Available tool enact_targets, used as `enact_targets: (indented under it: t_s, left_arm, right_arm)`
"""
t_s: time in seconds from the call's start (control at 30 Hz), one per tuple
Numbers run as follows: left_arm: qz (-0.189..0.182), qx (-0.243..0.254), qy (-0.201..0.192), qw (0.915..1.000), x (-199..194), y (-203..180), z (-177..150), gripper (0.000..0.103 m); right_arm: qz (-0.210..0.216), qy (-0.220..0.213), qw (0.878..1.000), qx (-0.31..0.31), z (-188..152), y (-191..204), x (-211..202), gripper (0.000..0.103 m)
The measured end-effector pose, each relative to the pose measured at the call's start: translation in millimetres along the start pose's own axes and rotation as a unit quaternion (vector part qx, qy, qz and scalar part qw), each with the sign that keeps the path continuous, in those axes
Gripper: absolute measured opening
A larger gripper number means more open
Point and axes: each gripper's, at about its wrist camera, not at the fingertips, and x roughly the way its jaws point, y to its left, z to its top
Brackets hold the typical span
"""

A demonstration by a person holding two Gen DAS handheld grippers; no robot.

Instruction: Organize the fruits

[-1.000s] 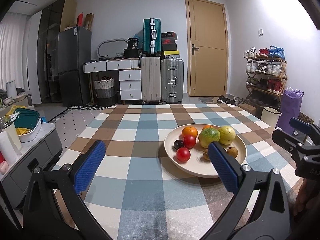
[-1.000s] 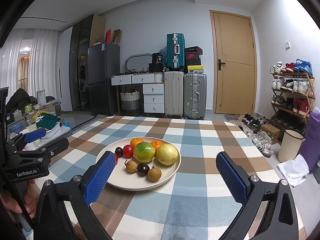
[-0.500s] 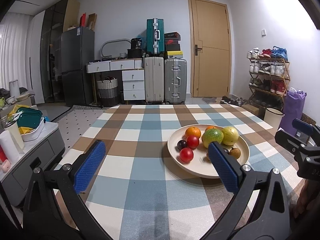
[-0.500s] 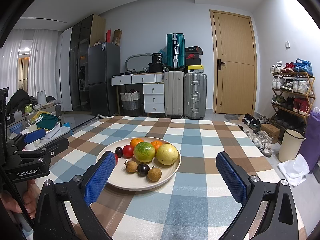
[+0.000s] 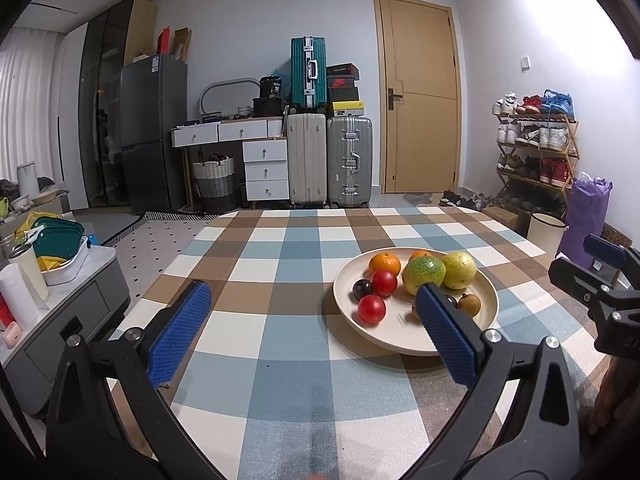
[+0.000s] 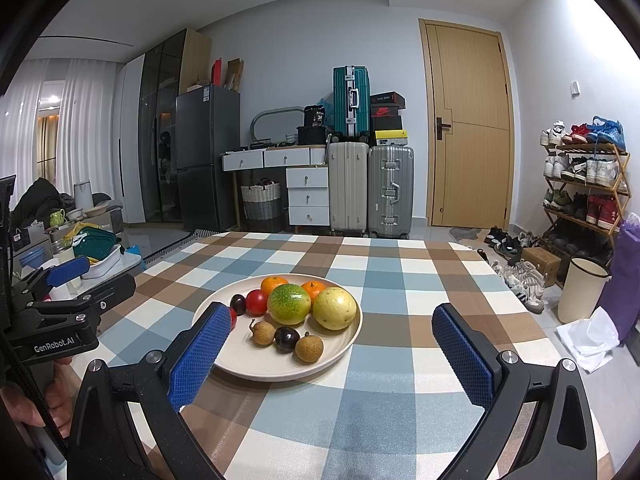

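Since one second ago the plate sits a little more to the right and lower in the left wrist view, so the left gripper has shifted slightly; in the right wrist view almost nothing has changed. Both grippers have their blue pads wide apart and hold nothing. The right gripper hovers above the near edge of the checked tablecloth, with its left pad in front of the plate rim.

The cream plate stands on the tablecloth, nearer to the near edge than to the far edge. In it lie two oranges, a green-yellow fruit and a yellow fruit touching each other, two red round fruits, two dark plums and small brown longans. A hand holds the left gripper's handle at the left side.
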Motion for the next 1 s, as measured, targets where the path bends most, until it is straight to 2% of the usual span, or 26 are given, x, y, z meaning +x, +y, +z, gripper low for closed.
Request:
enact_targets:
  t_s: [1.0]
  left_arm:
    - [0.005, -0.006, -0.003, 1.0, -1.6, 3.0, 0.6, 0.102]
  right_arm:
    - [0.0, 0.0, 1.0, 0.0, 0.0, -0.3, 0.0, 0.103]
